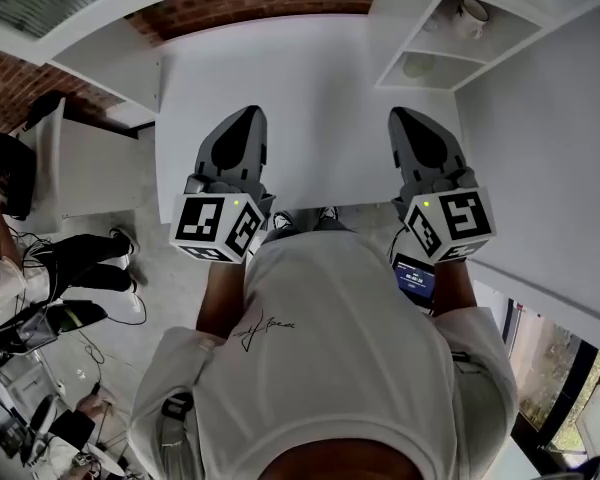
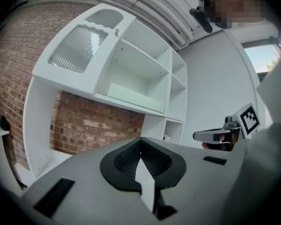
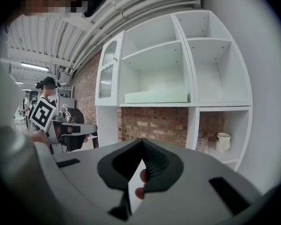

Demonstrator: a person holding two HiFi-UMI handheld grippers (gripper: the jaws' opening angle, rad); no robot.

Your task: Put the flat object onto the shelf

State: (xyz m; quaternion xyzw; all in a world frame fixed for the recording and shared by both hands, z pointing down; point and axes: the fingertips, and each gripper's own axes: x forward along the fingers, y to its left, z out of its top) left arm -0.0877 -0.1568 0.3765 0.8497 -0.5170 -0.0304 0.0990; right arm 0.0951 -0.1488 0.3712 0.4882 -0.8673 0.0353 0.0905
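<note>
A large flat white board (image 1: 300, 88) lies level in front of me, its far edge toward the brick wall. My left gripper (image 1: 242, 120) is clamped over the board's near edge at the left, and my right gripper (image 1: 412, 118) over the same edge at the right. In the left gripper view the jaws (image 2: 141, 146) are closed with a thin white sliver of board (image 2: 147, 184) between them. The right gripper view shows the same: jaws (image 3: 141, 145) closed, white sliver (image 3: 135, 184). The white shelf unit (image 3: 178, 74) (image 2: 136, 78) (image 1: 450, 43) stands ahead.
A pale green tray (image 3: 157, 96) (image 2: 131, 95) lies on the unit's middle shelf. A white mug (image 3: 223, 142) (image 1: 472, 13) and a glass (image 3: 202, 142) stand in the lower right compartment. A glass-door cabinet (image 2: 79, 48) forms the upper left. A seated person (image 1: 40, 258) and cables are at the left.
</note>
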